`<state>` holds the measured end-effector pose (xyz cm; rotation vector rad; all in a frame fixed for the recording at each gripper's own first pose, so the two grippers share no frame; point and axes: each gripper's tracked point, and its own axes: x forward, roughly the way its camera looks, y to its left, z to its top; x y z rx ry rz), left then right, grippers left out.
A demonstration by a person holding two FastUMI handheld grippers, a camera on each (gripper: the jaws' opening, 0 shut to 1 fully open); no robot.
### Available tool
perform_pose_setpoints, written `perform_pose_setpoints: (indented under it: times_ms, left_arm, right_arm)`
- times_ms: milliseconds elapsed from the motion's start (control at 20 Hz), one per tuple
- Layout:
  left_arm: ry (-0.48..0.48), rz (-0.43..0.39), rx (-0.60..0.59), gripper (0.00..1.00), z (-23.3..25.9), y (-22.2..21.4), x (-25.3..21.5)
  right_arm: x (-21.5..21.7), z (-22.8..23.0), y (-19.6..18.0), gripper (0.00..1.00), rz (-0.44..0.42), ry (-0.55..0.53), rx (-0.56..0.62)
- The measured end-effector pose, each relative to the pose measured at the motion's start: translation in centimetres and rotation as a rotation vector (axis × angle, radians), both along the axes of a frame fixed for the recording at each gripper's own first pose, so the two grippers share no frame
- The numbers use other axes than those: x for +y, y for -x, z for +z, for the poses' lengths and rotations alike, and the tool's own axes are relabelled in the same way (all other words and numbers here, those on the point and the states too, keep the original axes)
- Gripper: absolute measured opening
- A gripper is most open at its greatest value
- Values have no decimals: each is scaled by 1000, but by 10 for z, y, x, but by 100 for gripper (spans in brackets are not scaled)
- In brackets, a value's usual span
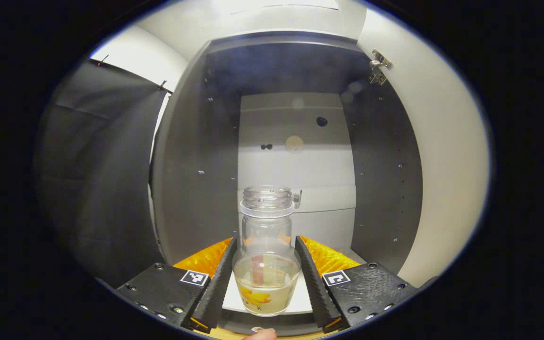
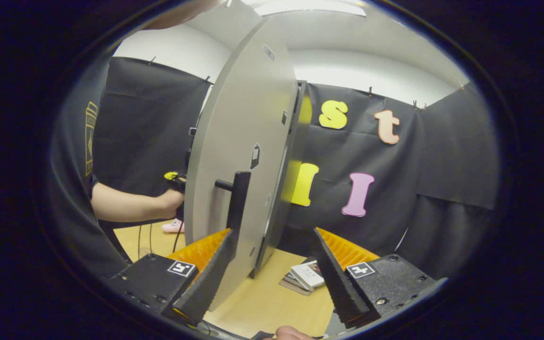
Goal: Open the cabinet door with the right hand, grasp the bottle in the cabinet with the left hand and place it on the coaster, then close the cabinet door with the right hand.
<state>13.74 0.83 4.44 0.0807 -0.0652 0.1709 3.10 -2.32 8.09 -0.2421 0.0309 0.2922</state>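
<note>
In the left gripper view a clear glass bottle [image 1: 266,264] without a cap stands upright on the white floor of the open cabinet [image 1: 196,189]. It holds a little pale liquid and has a yellow print low on its side. My left gripper [image 1: 266,241] reaches into the cabinet, and both fingers press on the bottle's sides. In the right gripper view the grey cabinet door [image 2: 243,141] stands swung open, edge on to the camera. Its dark bar handle [image 2: 238,203] sits just above my left finger. My right gripper [image 2: 273,231] is open, with the door's lower edge between the fingers and nothing gripped.
A person's forearm [image 2: 130,205] reaches behind the door at the left. A small stack of flat card-like items [image 2: 305,276] lies on the wooden tabletop [image 2: 272,302] past the door. The cabinet's dark side walls [image 1: 380,179] stand close on both sides of the bottle.
</note>
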Motion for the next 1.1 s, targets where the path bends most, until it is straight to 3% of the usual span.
perform_pose_setpoints:
  times_ms: [150, 250, 350, 450, 650, 850, 1100]
  left_arm:
    - [-4, -27, -15, 72, 9, 30, 3]
    - [-48, 5, -6, 73, 8, 50, 13]
    - [-74, 18, -5, 72, 7, 77, 25]
    - [-83, 12, -33, 72, 5, 109, 33]
    - [-113, 18, -41, 72, -23, 158, 61]
    - [-67, 38, -81, 72, -55, 196, 99]
    - [-52, 137, -22, 72, -123, 222, 153]
  right_arm:
    - [-16, -2, 1, 100, -97, -113, 0]
    - [-27, -9, -1, 100, -177, -229, 12]
    - [-24, -32, -1, 100, -247, -328, 107]
    - [-9, -48, 1, 99, -262, -396, 179]
    - [4, -64, 10, 96, -360, -353, 209]
    - [-1, -90, 24, 100, -505, -265, 213]
    - [-5, -143, 36, 100, -621, -265, 350]
